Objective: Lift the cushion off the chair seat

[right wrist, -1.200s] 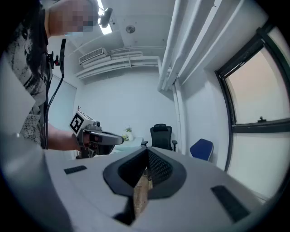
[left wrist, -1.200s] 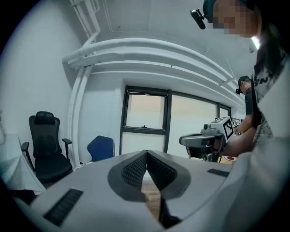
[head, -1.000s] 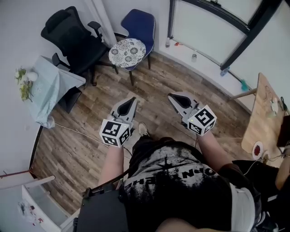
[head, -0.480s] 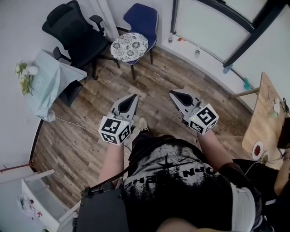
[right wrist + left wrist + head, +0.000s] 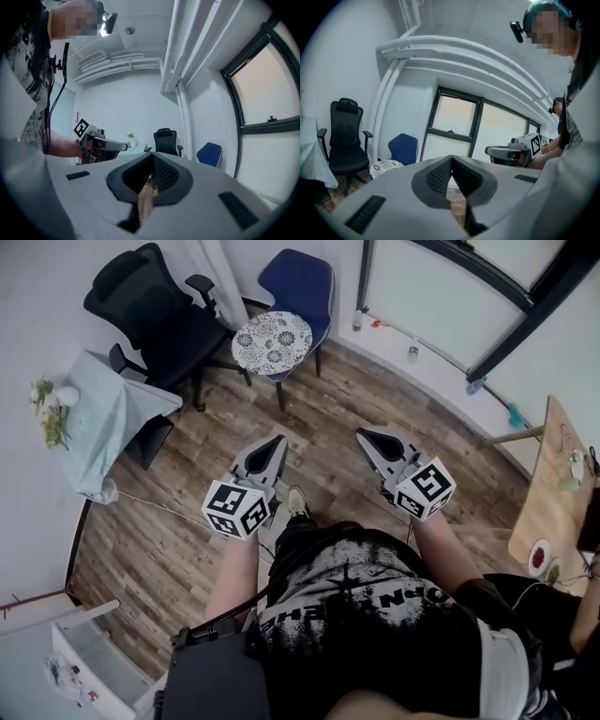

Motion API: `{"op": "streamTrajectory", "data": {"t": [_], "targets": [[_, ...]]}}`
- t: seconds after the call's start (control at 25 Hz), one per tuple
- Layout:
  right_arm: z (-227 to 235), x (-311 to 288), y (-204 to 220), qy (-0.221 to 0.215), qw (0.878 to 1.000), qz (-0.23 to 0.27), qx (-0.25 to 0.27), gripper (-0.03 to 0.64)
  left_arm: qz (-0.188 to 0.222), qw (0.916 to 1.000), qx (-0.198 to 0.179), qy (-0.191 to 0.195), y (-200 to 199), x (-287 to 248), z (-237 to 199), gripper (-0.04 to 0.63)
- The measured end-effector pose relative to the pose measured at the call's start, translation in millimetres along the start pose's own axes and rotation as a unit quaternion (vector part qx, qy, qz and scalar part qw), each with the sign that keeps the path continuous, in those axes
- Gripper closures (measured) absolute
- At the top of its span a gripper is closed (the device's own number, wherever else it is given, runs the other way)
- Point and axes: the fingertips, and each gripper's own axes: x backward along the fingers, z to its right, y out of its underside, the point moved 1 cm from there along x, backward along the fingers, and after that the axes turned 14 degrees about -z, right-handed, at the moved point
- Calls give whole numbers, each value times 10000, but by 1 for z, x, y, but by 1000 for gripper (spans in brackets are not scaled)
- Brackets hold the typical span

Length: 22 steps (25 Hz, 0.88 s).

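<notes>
A round white cushion [image 5: 272, 340] with a dark flower pattern lies on the seat of a blue chair [image 5: 302, 279] at the far side of the room. In the left gripper view the cushion [image 5: 385, 166] shows low at the left, below the blue chair back [image 5: 404, 147]. My left gripper [image 5: 278, 440] and right gripper [image 5: 362, 434] hover side by side over the wood floor, well short of the chair. Both point toward it. Both are shut with nothing between their jaws. The right gripper view shows the blue chair [image 5: 209, 153] far off.
A black office chair [image 5: 150, 310] stands left of the blue chair. A small table under a pale cloth [image 5: 105, 418] with flowers is at the left wall. A wooden table [image 5: 555, 493] sits at the right. A cable [image 5: 159, 507] runs across the wood floor [image 5: 319, 418].
Both grippers have drifted slightly forward together with the head view. Their jaws stay shut. The cushion has not moved on the chair.
</notes>
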Motion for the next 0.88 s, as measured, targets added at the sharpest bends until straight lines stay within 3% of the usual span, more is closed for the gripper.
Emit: {"op": "streamTrajectory", "data": {"t": [0.44,0.88], "targets": [[30,-84,-23,171,9997,-145,-63,600,-184,9995,-106,216,-22,-31,-86,581],[48,-160,-55,561,9983,81,-120,598,-231,9963,-681,477,-56,-34,-155,581]]}}
